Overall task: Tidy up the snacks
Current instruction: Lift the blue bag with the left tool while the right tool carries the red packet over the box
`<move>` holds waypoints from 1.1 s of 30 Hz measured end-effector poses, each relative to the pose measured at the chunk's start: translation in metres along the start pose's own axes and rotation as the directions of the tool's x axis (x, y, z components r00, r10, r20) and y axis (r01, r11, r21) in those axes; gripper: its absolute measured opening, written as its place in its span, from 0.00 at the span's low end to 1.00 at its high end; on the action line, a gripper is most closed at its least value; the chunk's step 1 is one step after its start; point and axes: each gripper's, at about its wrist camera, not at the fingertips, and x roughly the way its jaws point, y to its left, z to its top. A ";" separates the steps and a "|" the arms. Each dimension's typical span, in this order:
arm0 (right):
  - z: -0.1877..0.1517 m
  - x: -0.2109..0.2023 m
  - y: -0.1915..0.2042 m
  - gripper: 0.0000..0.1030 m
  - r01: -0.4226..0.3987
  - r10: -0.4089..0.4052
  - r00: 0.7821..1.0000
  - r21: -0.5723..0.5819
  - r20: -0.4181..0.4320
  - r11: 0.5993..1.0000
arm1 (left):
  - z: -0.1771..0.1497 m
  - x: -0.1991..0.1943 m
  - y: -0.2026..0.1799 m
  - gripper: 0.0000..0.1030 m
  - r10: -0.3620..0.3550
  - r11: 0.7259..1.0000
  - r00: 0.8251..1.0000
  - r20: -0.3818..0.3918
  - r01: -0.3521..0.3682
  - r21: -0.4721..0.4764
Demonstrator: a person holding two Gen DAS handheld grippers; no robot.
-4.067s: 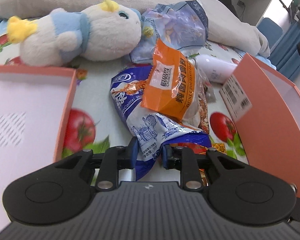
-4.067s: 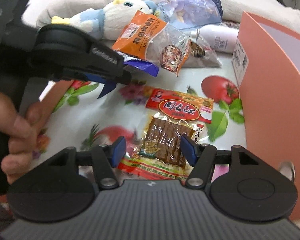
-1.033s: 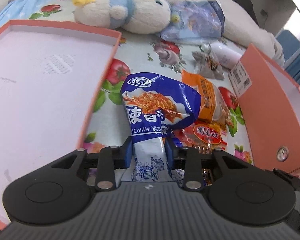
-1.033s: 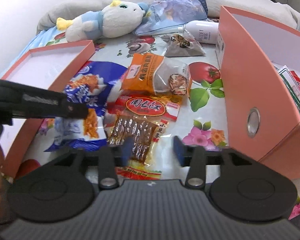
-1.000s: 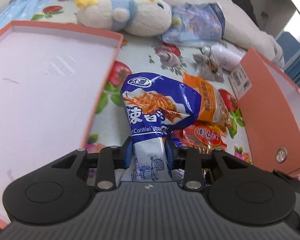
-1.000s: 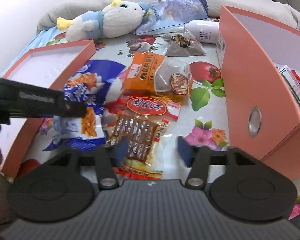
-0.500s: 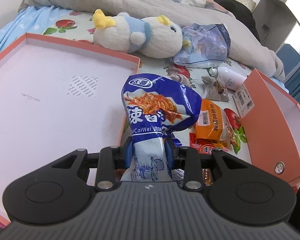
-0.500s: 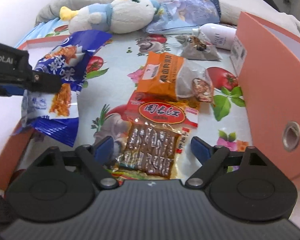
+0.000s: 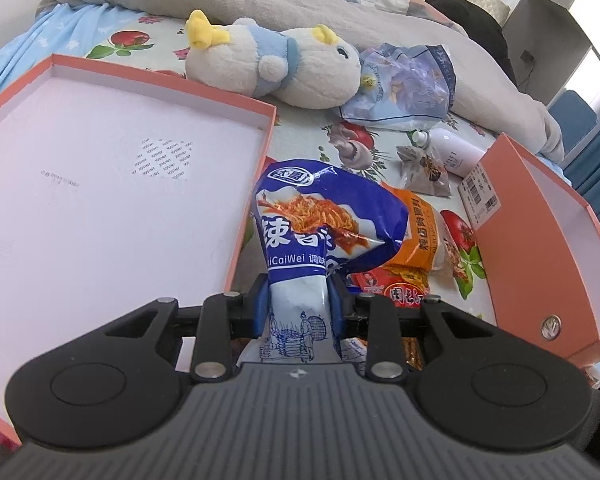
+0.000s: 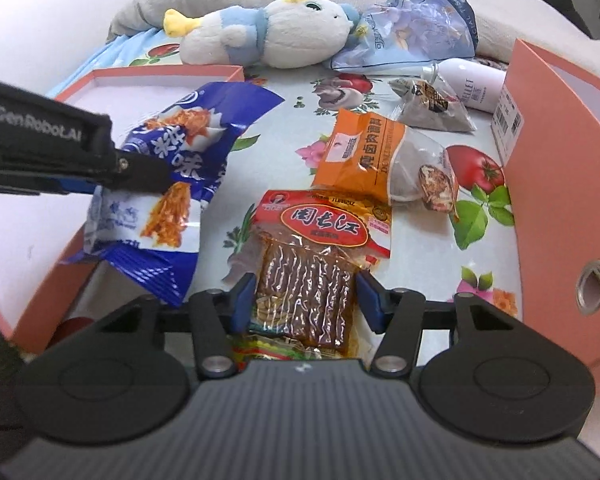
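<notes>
Bright, even daylight; soft shadows; fisheye bending at the edges; window glare top right in the left view; snack wrappers glint; focus sharp.

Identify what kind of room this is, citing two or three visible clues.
Most likely a bedroom: the snacks lie on a fruit-print bedsheet, with a rumpled grey quilt behind and a white-and-blue plush toy lying beside it.

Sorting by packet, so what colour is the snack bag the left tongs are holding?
The snack bag is blue and white with orange noodles pictured; clearest in the left wrist view.
</notes>
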 end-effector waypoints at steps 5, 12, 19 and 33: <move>-0.001 -0.020 -0.008 0.55 -0.006 0.006 1.000 0.021 0.003 1.000 | -0.004 -0.010 -0.006 0.33 0.003 1.000 1.000 0.006 -0.003 0.007; 0.011 -0.054 -0.019 0.55 -0.003 0.001 0.999 0.032 0.045 0.999 | -0.001 -0.030 -0.019 0.33 -0.006 1.000 1.000 0.009 0.006 0.030; 0.033 -0.087 -0.031 0.55 -0.017 0.012 0.995 0.049 0.094 0.999 | 0.012 -0.055 -0.036 0.33 -0.021 0.999 0.999 0.041 0.020 0.037; 0.064 -0.146 -0.065 0.55 -0.028 0.015 0.986 0.075 0.168 0.997 | 0.039 -0.104 -0.085 0.33 -0.062 0.998 0.994 0.092 0.061 0.020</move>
